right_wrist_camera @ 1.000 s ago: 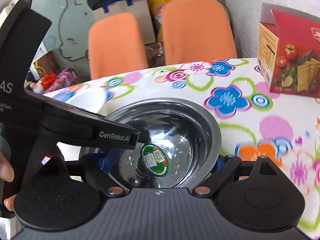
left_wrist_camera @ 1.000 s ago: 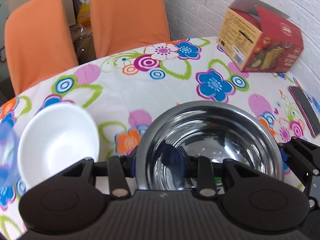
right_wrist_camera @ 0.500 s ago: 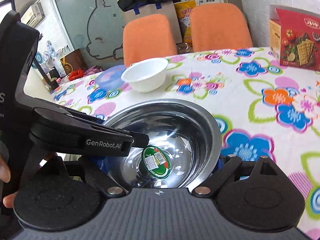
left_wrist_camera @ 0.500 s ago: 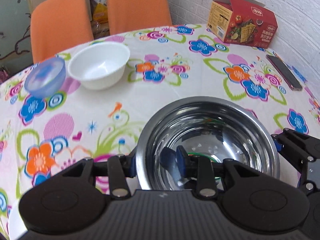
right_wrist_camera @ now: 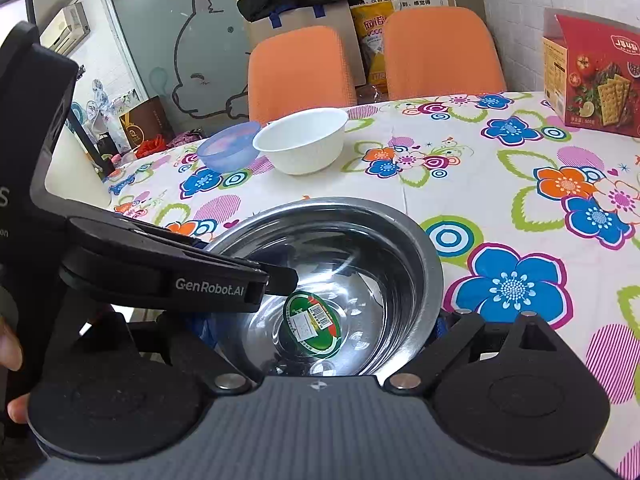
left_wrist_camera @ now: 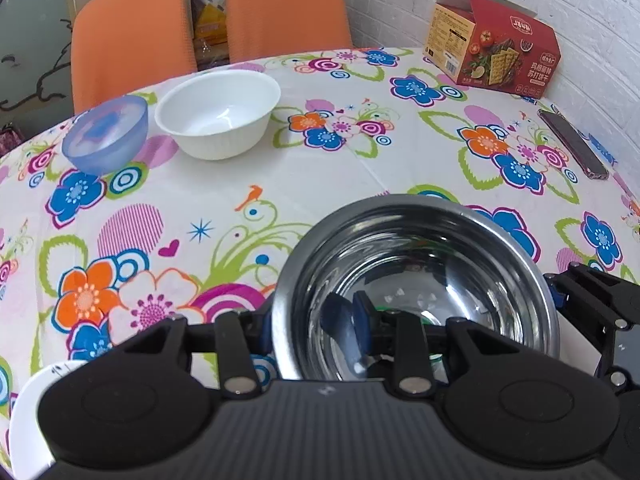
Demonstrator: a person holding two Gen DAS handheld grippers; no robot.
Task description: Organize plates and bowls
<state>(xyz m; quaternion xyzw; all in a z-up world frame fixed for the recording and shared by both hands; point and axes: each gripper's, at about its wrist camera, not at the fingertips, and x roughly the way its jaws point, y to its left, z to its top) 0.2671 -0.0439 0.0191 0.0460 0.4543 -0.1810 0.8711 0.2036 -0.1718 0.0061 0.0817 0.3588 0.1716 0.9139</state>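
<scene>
both grippers, left [left_wrist_camera: 312, 332] and right [right_wrist_camera: 320, 344], still pinch the steel bowl's [left_wrist_camera: 416, 280] rim; the white bowl [left_wrist_camera: 218, 114] now looks nearer than before

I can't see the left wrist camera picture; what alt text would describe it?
A shiny steel bowl fills the foreground, its near rim pinched between the left gripper jaws, above a flowered tablecloth. Farther back stand a white bowl and a blue translucent bowl side by side, with a red cracker box and a phone to the right.
</scene>
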